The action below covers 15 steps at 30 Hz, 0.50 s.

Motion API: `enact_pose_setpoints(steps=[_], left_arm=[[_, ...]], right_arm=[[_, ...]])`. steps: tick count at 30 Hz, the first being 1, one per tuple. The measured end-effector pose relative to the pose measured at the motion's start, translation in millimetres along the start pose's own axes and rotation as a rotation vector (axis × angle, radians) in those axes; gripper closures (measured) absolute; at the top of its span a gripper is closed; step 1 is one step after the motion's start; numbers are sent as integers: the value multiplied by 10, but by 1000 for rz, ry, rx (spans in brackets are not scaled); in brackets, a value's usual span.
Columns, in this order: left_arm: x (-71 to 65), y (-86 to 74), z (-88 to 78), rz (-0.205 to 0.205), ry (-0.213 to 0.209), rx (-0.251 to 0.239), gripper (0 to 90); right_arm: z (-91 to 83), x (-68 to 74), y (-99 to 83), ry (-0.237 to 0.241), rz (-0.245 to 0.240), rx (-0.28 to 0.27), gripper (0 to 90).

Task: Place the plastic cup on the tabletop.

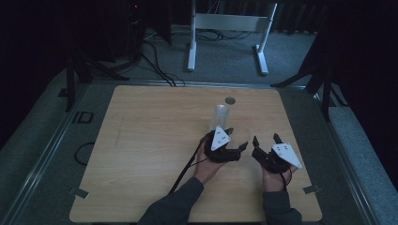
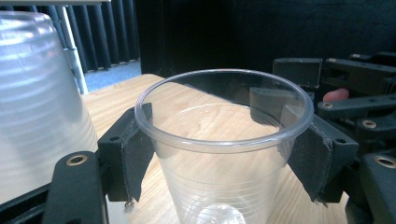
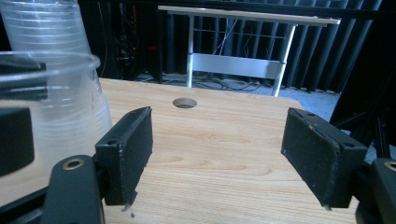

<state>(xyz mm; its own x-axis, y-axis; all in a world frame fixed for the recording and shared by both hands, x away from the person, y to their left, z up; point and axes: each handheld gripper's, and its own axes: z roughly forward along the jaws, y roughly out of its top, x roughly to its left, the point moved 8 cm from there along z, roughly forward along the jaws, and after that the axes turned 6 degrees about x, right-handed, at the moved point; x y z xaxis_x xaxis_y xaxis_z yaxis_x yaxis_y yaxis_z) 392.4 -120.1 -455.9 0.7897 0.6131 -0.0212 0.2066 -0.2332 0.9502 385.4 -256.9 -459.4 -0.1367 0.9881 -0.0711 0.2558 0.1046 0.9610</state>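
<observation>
Left gripper [image 2: 223, 154] clamps the single clear plastic cup [image 2: 224, 140] upright beside the inverted cup stack [image 2: 37, 102], toward the table's [image 1: 141, 140] right edge; right gripper [image 3: 219, 158] waits open, empty

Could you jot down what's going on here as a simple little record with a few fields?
Setting: wooden table in a dark room
Held item: clear plastic cup, upright, mouth up
Left gripper: jaws closed on the cup just below its rim
Right gripper: jaws apart, nothing between them
Nearby: stack of cups, upside down, beside the held cup
Also: round hole in the tabletop
</observation>
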Motion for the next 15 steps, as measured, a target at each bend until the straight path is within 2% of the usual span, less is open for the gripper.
enact_pose_setpoints(steps=[10, 12, 15], left_arm=[[-10, -101, 36, -8, -4, 10, 277], [-2, -200, 66, -13, 3, 31, 277], [-3, -237, 77, -20, 0, 36, 277]], right_arm=[[-4, -5, 1, -2, 4, -3, 247], [-5, -10, 0, -3, 8, -5, 246], [-7, -10, 0, -5, 9, -5, 247]])
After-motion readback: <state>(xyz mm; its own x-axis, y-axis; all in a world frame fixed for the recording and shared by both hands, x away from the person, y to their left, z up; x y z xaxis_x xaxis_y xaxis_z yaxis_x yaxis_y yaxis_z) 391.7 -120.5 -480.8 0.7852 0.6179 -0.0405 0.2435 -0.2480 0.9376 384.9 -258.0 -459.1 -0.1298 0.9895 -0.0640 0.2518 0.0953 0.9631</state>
